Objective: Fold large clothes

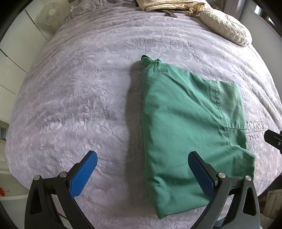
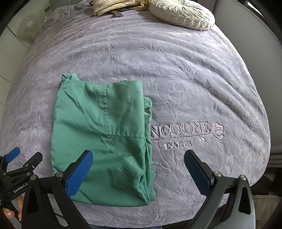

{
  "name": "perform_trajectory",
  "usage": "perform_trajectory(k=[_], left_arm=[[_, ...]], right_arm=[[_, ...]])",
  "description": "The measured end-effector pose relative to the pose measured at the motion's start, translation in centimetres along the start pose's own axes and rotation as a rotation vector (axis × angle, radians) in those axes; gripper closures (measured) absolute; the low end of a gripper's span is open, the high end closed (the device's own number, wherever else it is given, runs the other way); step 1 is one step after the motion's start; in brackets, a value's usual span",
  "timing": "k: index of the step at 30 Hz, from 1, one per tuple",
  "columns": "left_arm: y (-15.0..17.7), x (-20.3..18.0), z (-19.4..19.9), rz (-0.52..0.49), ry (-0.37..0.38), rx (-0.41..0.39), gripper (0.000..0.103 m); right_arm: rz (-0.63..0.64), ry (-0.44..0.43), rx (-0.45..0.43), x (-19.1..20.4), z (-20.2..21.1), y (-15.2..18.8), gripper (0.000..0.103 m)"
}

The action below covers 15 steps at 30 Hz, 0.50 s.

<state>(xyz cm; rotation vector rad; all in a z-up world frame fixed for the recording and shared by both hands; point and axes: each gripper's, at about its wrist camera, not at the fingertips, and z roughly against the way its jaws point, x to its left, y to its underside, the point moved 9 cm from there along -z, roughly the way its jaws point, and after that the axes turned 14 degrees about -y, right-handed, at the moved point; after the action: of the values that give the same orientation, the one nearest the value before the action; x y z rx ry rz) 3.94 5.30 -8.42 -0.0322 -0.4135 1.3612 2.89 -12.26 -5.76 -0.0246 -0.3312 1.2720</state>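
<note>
A green garment (image 1: 186,123) lies folded into a compact rectangle on the lilac bedspread (image 1: 79,91); it also shows in the right wrist view (image 2: 100,133). My left gripper (image 1: 142,156) is open and empty, held above the garment's near left edge. My right gripper (image 2: 138,155) is open and empty above the garment's near right edge. The left gripper (image 2: 19,160) shows at the left edge of the right wrist view, and part of the right gripper (image 1: 273,139) shows at the right edge of the left wrist view.
A round cream cushion (image 2: 183,14) and a striped beige cloth (image 2: 114,7) lie at the far end of the bed. Embroidered lettering (image 2: 183,132) sits right of the garment. White cabinets (image 1: 10,67) stand to the left.
</note>
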Motion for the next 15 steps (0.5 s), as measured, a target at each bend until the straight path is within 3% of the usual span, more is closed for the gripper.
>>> perform_trajectory(k=[15], left_arm=[[-0.04, 0.37, -0.32, -0.006, 0.017, -0.006, 0.000]], right_arm=[[0.004, -0.002, 0.014, -0.10, -0.37, 0.39, 0.000]])
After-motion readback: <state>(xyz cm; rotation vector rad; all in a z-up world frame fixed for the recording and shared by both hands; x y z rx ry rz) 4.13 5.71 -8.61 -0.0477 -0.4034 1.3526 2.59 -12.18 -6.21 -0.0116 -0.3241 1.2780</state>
